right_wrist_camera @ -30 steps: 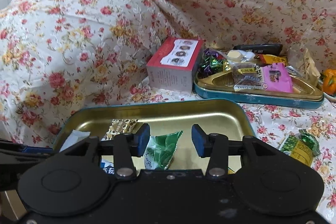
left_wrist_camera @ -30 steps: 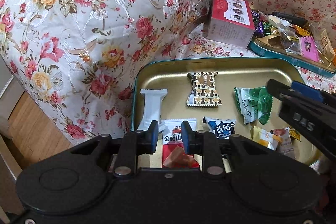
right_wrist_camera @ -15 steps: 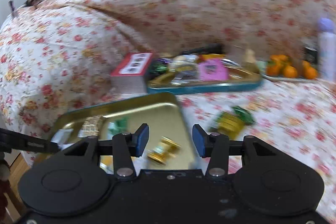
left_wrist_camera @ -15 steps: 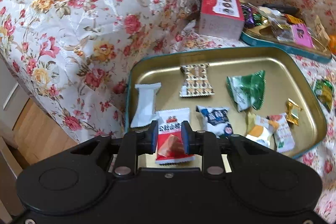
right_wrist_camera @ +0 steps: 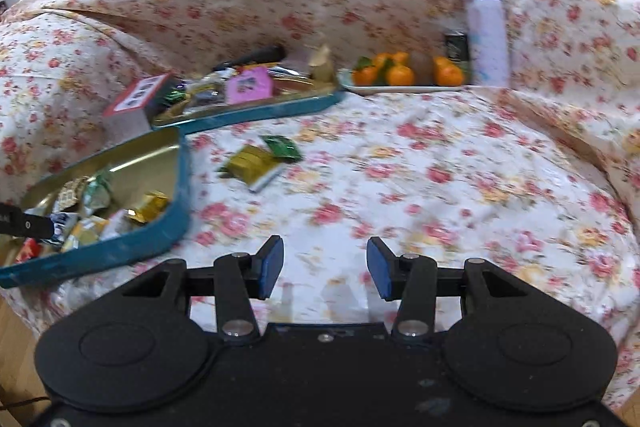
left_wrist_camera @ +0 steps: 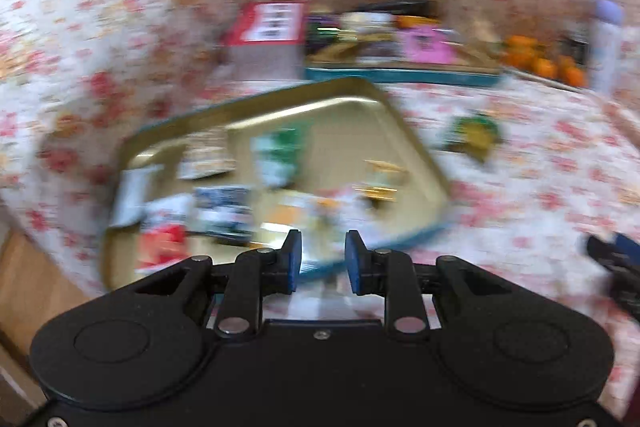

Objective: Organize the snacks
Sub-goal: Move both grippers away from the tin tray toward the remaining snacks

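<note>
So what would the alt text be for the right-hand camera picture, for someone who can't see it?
Open, empty tongs hover over a flowered sofa cover where one green and gold snack packet lies loose. At left a teal tin tray holds wrapped sweets; behind are a second tray, oranges and a lilac bottle.

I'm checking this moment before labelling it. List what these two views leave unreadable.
- Left wrist view: motion blur smears the wrappers in the near tin; no print is legible.
- Right wrist view: the near tin's left part runs off the frame edge, and the left gripper's tip covers some snacks.
- Right wrist view: the far tin is too small and crowded to count its snacks.
- Right wrist view: the dark can is partly hidden behind the oranges.
</note>
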Action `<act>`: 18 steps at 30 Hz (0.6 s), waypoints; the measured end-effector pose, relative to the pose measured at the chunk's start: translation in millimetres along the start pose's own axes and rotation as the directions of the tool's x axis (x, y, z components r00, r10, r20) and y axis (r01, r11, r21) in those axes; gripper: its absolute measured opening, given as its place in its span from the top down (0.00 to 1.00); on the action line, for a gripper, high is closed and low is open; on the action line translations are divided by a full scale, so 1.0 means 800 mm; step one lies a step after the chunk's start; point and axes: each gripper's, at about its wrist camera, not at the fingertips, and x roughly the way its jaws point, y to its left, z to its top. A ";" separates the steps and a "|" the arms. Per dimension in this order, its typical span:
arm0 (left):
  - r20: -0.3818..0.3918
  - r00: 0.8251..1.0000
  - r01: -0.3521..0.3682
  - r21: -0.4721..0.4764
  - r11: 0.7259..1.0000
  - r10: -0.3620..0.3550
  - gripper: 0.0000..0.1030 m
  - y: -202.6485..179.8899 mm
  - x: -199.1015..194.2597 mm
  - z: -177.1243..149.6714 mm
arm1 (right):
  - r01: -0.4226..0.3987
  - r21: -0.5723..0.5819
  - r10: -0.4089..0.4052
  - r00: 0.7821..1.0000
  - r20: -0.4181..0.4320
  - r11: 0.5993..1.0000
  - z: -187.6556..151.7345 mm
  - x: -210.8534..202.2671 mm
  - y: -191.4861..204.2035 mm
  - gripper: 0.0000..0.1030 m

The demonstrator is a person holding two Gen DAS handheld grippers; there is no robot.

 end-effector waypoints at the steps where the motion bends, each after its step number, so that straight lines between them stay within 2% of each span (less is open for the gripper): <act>1: 0.002 1.000 0.025 0.022 0.999 -0.025 0.67 -0.016 -0.004 0.000 | 0.005 0.002 -0.005 1.000 0.002 1.000 -0.001 -0.001 -0.007 0.53; 4: 0.027 0.997 0.064 0.096 0.993 -0.067 0.67 -0.063 -0.011 0.004 | 0.005 0.014 -0.005 1.000 0.013 1.000 0.000 0.001 -0.029 0.53; 7: 0.035 0.996 0.077 0.114 0.991 -0.081 0.67 -0.095 -0.008 0.011 | -0.002 0.025 0.001 1.000 0.029 1.000 0.009 0.009 -0.045 0.53; 14: 0.024 0.996 0.090 0.037 0.995 -0.091 0.67 -0.137 0.029 0.035 | -0.048 0.036 0.046 0.998 0.049 0.998 0.045 0.045 -0.064 0.53; 18: -0.015 0.996 0.091 -0.112 0.990 -0.093 0.67 -0.131 0.060 0.061 | -0.084 0.022 0.083 0.994 0.065 0.996 0.068 0.070 -0.064 0.53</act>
